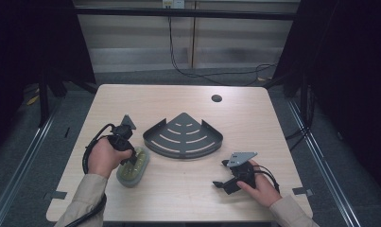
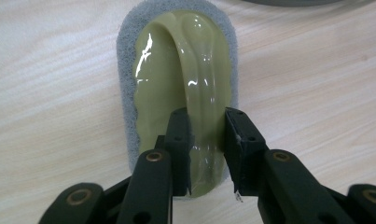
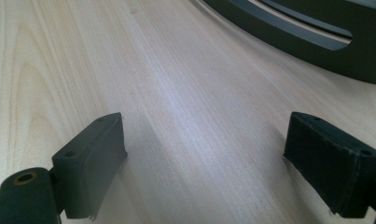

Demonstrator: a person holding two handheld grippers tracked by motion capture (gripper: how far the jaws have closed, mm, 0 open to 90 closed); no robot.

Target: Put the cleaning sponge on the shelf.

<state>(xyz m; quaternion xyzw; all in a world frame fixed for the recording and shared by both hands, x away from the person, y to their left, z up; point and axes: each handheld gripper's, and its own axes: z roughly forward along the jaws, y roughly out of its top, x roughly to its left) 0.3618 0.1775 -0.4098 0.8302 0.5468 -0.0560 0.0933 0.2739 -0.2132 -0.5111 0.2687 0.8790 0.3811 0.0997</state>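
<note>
Left gripper (image 2: 206, 140) clamped on slick green handle of scrubbing sponge (image 2: 176, 88); right gripper (image 3: 204, 158) spread wide, empty. Risk: glossy handle slipping out during lift, sponge dropping short of corner rack (image 1: 183, 137).

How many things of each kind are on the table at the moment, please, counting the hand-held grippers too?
Scrubbing pad with green handle: 1
Dark corner shelf tray: 1
Hand-held grippers: 2, the left hand-held gripper shut on the pad's handle, the right hand-held gripper open over bare table
Total: 4

Pale wooden table (image 1: 131, 99) on grey floor (image 1: 51, 137) — dark curtains (image 1: 358, 71), panelled wall (image 1: 131, 42) behind.
</note>
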